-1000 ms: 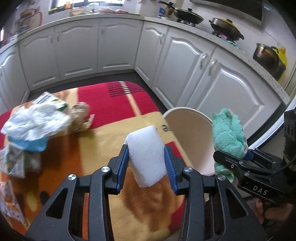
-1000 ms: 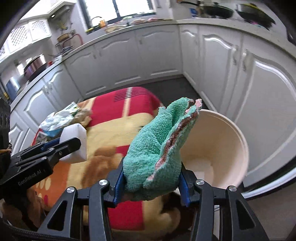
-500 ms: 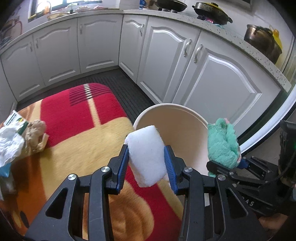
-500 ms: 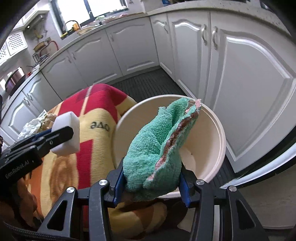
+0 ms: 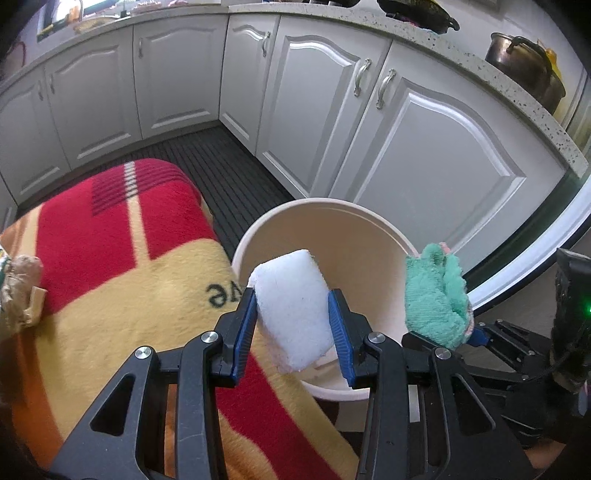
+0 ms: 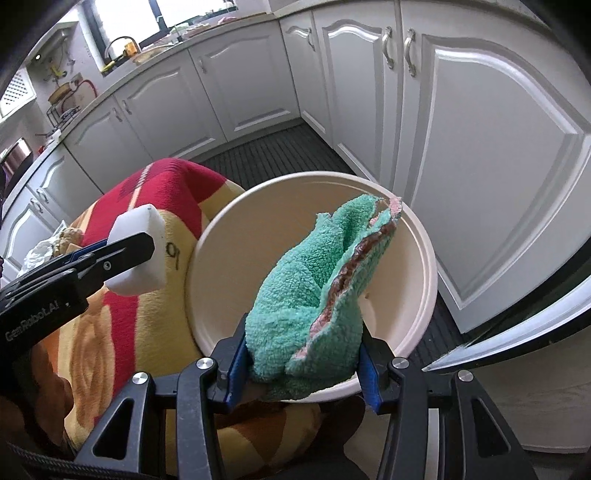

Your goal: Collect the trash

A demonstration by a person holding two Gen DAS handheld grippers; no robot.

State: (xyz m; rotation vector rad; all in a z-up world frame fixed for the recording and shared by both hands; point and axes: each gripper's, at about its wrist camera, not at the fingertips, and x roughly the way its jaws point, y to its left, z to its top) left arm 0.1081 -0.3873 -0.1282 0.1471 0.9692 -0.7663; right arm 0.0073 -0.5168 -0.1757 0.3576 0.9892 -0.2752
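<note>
A: State the gripper count and the condition of each.

B: Two. The left gripper (image 5: 291, 325) is clamped on one white sponge block (image 5: 291, 310); both blue pads (image 5: 245, 332) press its sides. The right gripper (image 6: 301, 363) is clamped on one bunched green cloth (image 6: 317, 295), which shows a pink and brown underside along its folded edge.

A: Location of the receptacle?

B: One cream bin (image 6: 424, 258) stands on the dark slatted floor mat (image 5: 221, 162), just beside the blanket-covered surface. The green cloth hangs over the bin's opening. The sponge block is over the near rim, at the boundary between bin and blanket (image 5: 110, 258).

A: Is either item inside the bin?

B: No. Both remain held above it.

A: Other items on the blanket?

B: At its far left edge, one crumpled brown wrapper (image 5: 20, 291), and in the right wrist view, one piece of white crumpled plastic (image 6: 38, 254) beside it. A further count cannot be determined; that area is cut off.

A: Surroundings?

B: White cabinet doors (image 5: 424, 155) run along two sides. On the counter stand two pots: one dark pan (image 5: 417, 14) and one brown pot (image 5: 524, 62).
</note>
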